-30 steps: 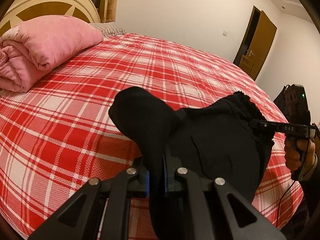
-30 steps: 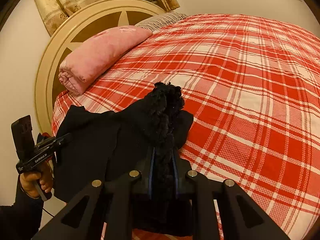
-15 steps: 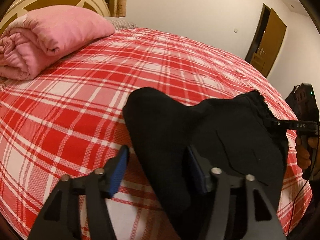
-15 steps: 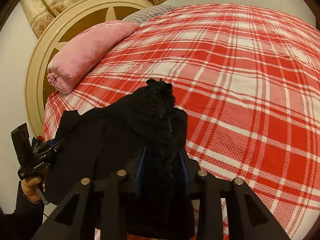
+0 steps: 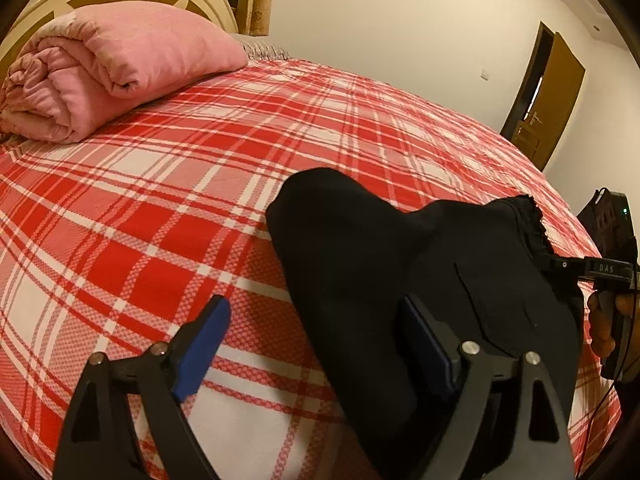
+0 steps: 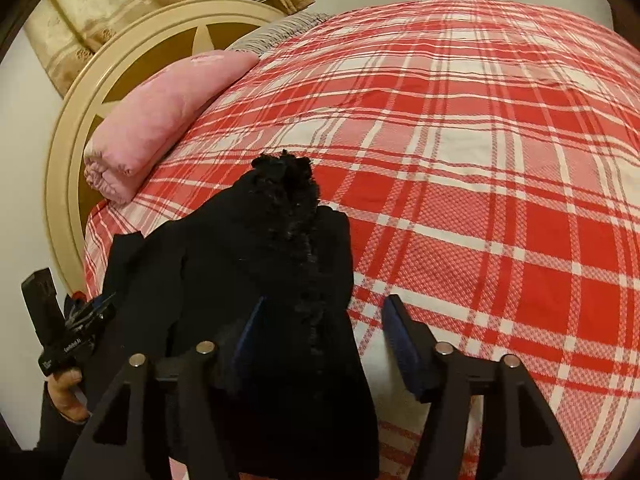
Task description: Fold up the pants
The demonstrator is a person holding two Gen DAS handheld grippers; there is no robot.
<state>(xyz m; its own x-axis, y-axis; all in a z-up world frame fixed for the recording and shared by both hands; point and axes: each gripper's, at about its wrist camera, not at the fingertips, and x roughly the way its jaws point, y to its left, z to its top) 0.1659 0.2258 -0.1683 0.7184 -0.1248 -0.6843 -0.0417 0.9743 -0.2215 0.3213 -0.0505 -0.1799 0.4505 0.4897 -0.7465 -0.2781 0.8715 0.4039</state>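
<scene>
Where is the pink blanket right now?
The pink blanket lies rolled up at the head of the bed, against the round headboard. It is upper left in both wrist views, well apart from the black pants.

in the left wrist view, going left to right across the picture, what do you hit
pink rolled blanket → black pants → wooden door → right gripper

Blk pants (image 5: 360, 264), red/wht plaid bedspread (image 5: 160, 200), pink blanket (image 5: 120, 64).

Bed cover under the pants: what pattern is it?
Red and white plaid bed cover, clearest in the right wrist view.
</scene>
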